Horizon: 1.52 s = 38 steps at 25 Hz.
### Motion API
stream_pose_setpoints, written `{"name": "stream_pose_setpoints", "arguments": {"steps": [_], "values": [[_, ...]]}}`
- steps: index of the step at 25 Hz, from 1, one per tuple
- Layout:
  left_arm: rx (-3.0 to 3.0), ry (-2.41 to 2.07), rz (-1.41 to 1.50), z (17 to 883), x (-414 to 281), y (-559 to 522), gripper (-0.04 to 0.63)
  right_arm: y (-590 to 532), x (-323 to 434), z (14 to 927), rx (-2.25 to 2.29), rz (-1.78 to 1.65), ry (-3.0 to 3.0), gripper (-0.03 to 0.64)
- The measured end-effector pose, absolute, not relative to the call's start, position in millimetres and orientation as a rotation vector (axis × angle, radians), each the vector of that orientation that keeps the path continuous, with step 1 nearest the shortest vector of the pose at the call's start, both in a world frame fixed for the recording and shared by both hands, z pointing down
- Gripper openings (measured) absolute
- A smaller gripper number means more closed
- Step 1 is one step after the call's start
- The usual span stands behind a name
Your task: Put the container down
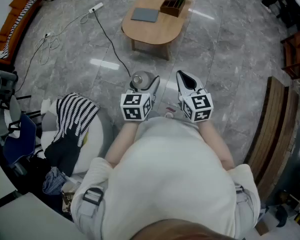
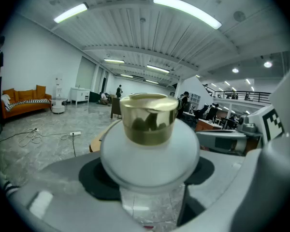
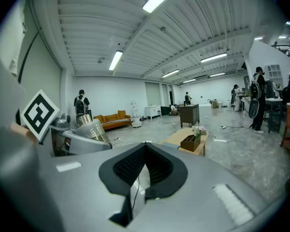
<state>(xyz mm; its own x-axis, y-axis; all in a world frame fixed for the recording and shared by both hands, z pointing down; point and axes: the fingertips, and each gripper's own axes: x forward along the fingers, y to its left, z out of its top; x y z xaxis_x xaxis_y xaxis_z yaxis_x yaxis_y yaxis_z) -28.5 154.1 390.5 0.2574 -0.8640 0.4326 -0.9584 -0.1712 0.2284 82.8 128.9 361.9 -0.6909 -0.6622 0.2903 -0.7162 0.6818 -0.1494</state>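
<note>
Plainly the left gripper [image 1: 143, 85] is clamped on the container [image 2: 150, 151], its two dark pads pressing the round body from either side; the jar sits upright in that grip in front of the person, over the grey marbled floor [image 1: 90, 44] and resting on nothing; judging by the frosted, glass-like body it is probably stiff, fairly weighty for its size, smooth enough to slip and likely to crack if dropped, so the hold belongs across the widest part of the belly, below the lid, and the setting-down should be gentle and level; it looks like a squat, bulging jar of milky white with a shiny gold lid [image 2: 149, 117] standing as a short cylinder on top, and a clearer, narrower base below the pads; ahead of both grippers stands a low wooden table [image 1: 152, 26] bearing a small box of flowers [image 1: 172, 5], a likely place for it; to the right, the right gripper [image 3: 145, 151] has its jaws drawn together at the tips with nothing between them
</note>
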Motion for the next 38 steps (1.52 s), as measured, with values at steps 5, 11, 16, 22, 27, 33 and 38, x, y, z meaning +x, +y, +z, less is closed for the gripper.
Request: {"name": "stream_pose_setpoints", "arguments": {"steps": [5,11,16,22,27,33,38], "values": [[2.073,-1.685,0.262,387.4,-29.6,156.1,0.347,128.9,87.1,360.9,1.099,0.351,-2.693,0.000],[2.058,-1.725,0.260,385.1,-29.8,158.8,0.347,130.4,94.0,358.4,1.072,0.324,-2.707,0.000],[2.032,-1.736,0.242,387.8,-26.3,160.5,0.347,133.8,93.7,361.2,1.031,0.338,-2.725,0.000],[2.016,-1.731,0.238,390.2,-27.9,159.2,0.347,137.1,85.3,364.7,0.999,0.381,-2.734,0.002],[2.004,-1.724,0.227,396.4,-33.6,141.6,0.347,121.4,81.3,372.7,0.992,0.392,-2.715,0.002],[2.007,-1.704,0.225,401.4,-44.3,106.0,0.347,80.6,73.6,375.3,1.026,0.392,-2.691,0.002],[1.999,-1.698,0.222,405.8,-63.7,60.0,0.347,33.8,57.2,381.7,1.038,0.398,-2.671,0.002]]}}
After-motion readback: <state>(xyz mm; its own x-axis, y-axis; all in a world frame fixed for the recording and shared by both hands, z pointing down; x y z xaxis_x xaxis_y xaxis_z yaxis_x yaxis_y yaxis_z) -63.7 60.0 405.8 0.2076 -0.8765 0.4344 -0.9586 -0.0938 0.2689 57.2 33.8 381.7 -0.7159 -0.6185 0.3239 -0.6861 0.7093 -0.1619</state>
